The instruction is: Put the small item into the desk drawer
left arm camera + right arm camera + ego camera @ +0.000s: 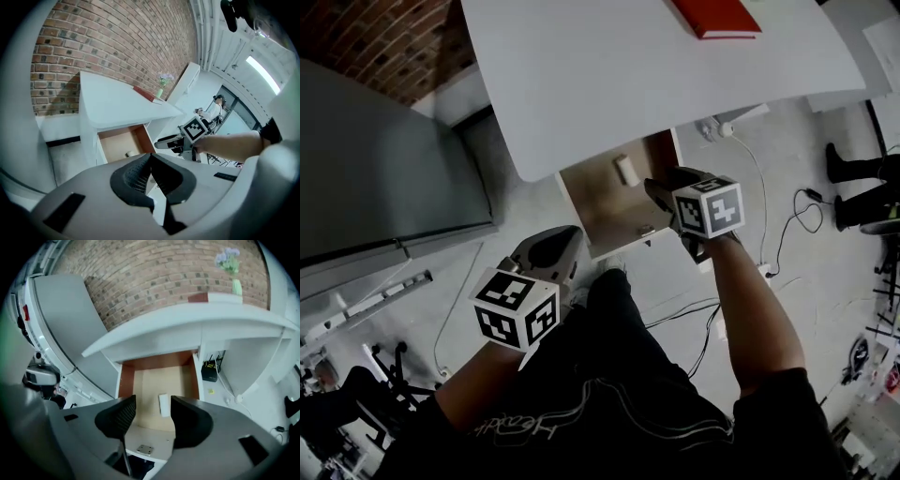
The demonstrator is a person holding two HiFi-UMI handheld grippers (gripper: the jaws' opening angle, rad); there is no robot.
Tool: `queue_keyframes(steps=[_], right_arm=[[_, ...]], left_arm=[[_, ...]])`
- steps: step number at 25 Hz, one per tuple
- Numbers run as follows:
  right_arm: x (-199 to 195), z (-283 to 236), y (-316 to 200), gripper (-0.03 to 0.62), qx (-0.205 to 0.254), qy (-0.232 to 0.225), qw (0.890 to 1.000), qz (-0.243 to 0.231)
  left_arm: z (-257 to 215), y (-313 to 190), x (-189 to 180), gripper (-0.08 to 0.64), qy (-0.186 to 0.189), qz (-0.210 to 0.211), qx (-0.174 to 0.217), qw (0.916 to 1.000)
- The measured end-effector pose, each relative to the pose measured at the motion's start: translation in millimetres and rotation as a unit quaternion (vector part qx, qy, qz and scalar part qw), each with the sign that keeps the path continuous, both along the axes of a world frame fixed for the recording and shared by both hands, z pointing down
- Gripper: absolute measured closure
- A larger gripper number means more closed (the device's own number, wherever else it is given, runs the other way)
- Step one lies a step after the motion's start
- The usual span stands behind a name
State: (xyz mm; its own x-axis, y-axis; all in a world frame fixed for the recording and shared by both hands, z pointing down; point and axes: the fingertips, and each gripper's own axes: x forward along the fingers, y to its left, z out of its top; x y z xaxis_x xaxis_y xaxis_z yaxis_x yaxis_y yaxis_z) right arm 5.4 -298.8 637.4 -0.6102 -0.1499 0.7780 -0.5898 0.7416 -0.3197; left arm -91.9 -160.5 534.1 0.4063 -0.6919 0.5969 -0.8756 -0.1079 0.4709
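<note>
The right gripper (pixel 656 192) tilts downward, its jaws spread wide with nothing between the pads, and the bare right forearm (pixel 759 305) stretches out behind it. The left gripper (pixel 562 239) hangs to its left and further back, jaws closed together and empty.

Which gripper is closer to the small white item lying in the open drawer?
Right. The right gripper hangs open over the drawer, just beside the small white item; the left gripper sits shut, back beyond the drawer's front edge.
</note>
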Motion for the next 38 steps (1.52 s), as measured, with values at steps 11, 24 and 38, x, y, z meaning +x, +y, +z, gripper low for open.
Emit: queue_keyframes(steps=[11,24,38], right_arm=[[8.1,-239.8,115.6,0.466,0.095,-0.177,0.978,0.049],[46.8,-429.3,243.2,0.534,0.231,-0.295,0.926,0.047],[51.1,-437.4,273.2,0.535,0.245,-0.297,0.922,0.044]], left_arm=[[-144.9,34.3,23.3,0.538,0.007,0.110,0.095,0.9893],[-313.2,115.2,74.9,0.538,0.030,0.256,0.222,0.9402],[-347.1,149.1,86.6,0.538,0.038,0.268,0.261,0.9268]])
